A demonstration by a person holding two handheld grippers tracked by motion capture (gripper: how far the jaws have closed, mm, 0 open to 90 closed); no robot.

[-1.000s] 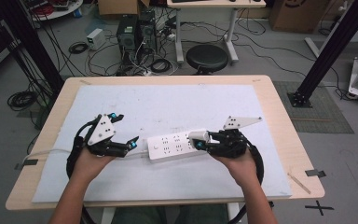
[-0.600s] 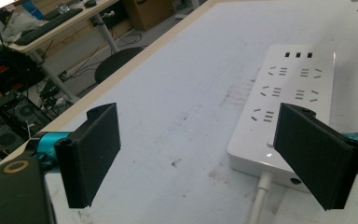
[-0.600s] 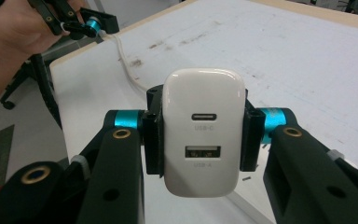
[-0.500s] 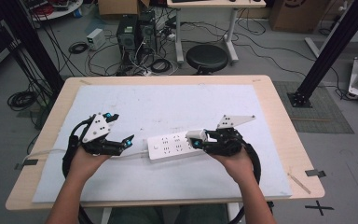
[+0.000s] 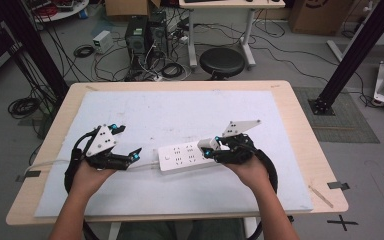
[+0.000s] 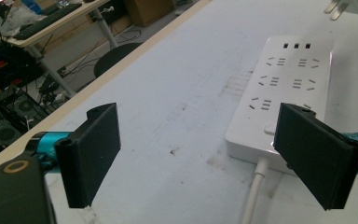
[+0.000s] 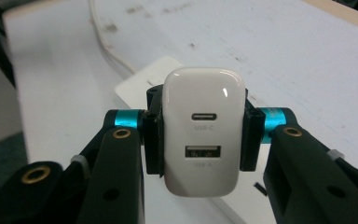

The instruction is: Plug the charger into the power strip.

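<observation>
High view: a person at a wooden table point(image 5: 300, 130) covered by a pale mat point(image 5: 180, 115) works a white power strip point(image 5: 182, 157) lying near the mat's front middle, its cord point(image 5: 45, 162) trailing off toward the left edge. The right gripper point(image 5: 211, 150) pinches a white USB charger point(image 5: 207, 145) over the strip's right end; the right gripper view shows the jaws pressed on the charger's two flanks point(image 7: 200, 130), port face toward the camera. The left gripper point(image 5: 130, 156) hangs just beside the strip's cord end with its jaws spread and holding nothing, the strip's corner point(image 6: 279, 121) lying between them in the left gripper view.

The step appears to be plugging the charger in. Doing it well likely means bracing the strip's cord end with the left gripper so it cannot slide, squaring the prongs point(image 6: 333, 9) over one socket, then pressing straight down without tilt.

Room is generous: bare mat lies ahead and to both sides, and the table's front edge sits near the forearms.
</observation>
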